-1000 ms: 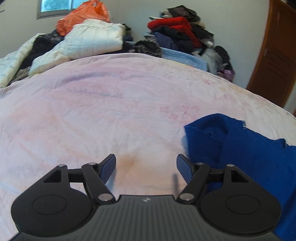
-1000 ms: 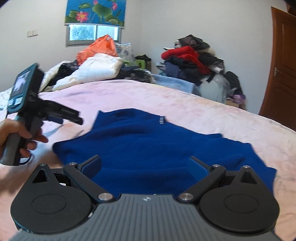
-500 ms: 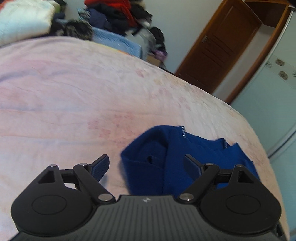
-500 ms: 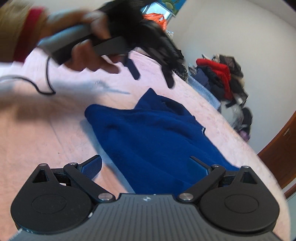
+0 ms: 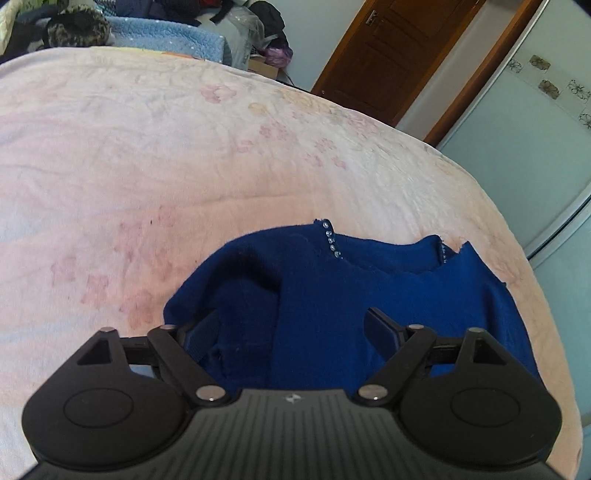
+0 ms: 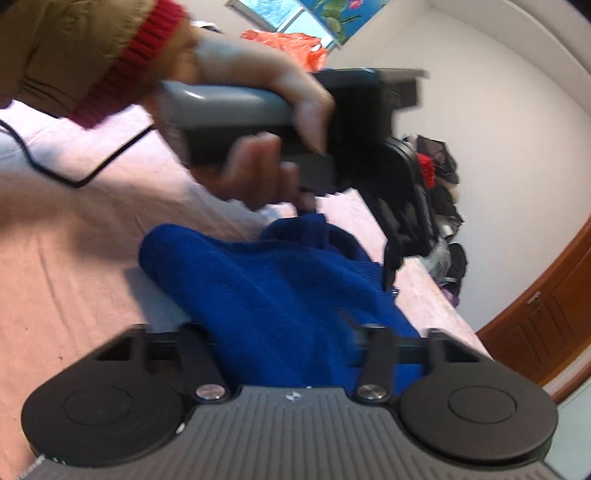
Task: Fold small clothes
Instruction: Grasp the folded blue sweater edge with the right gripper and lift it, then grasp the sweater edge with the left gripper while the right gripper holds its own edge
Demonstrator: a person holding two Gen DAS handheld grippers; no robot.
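A dark blue sweater lies crumpled on the pink bedspread, with beads along its neckline. My left gripper hangs just over it, jaws wide and closing, one fold of cloth between the pads, which do not press on it. In the right wrist view a person's hand holds that left gripper above the sweater's far edge. My right gripper is at the sweater's near edge. Its jaws are closing, and bunched blue cloth fills the gap between the blurred fingers.
Heaps of clothes and a light blue blanket lie at the bed's far end. A wooden door and a pale wardrobe stand past the bed's right edge. A black cable trails over the bedspread.
My left gripper has swung right and dipped until the sweater lies under its fingers. My right gripper has rolled, come down onto the sweater's near edge, and its jaws have narrowed around the cloth.
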